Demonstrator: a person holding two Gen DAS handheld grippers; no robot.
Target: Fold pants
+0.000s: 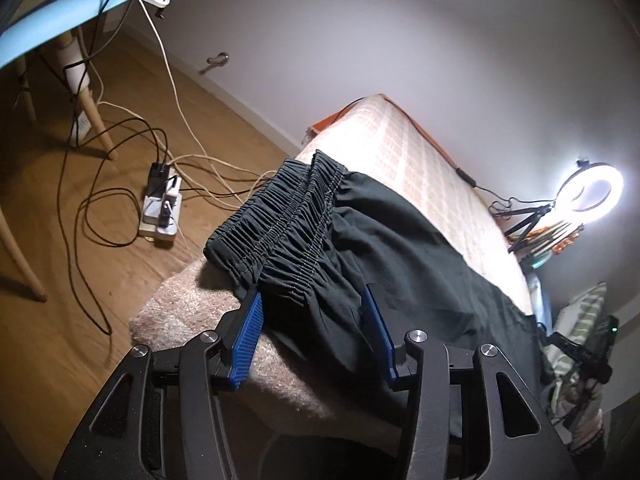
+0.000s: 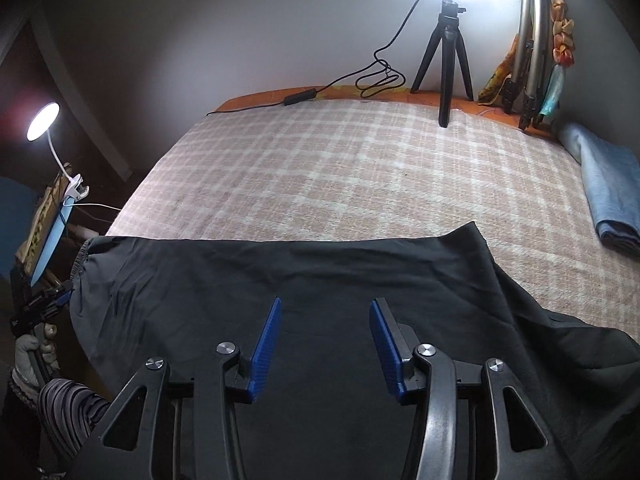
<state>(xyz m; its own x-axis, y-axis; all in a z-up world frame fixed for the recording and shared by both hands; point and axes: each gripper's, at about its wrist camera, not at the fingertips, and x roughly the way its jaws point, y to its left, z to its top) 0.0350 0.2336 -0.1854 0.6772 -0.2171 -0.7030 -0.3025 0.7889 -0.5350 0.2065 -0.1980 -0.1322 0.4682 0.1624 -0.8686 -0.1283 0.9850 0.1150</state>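
Observation:
Black pants (image 1: 400,248) lie flat along the near edge of a bed with a pink checked blanket (image 1: 404,148). Their gathered elastic waistband (image 1: 280,216) sits at the bed's corner. My left gripper (image 1: 312,300) is open, its blue pads just above the fabric below the waistband, holding nothing. In the right wrist view the pants (image 2: 320,280) spread across the blanket (image 2: 340,168). My right gripper (image 2: 325,306) is open over the middle of the pants and empty. The left gripper also shows at the far left edge of the right wrist view (image 2: 44,304).
A ring light on a tripod (image 2: 450,48) stands at the bed's far side. A folded blue towel (image 2: 604,188) lies at the right. A power strip and cables (image 1: 160,208) lie on the wooden floor. A blue chair (image 1: 52,28) and a clip lamp (image 2: 44,120) stand left.

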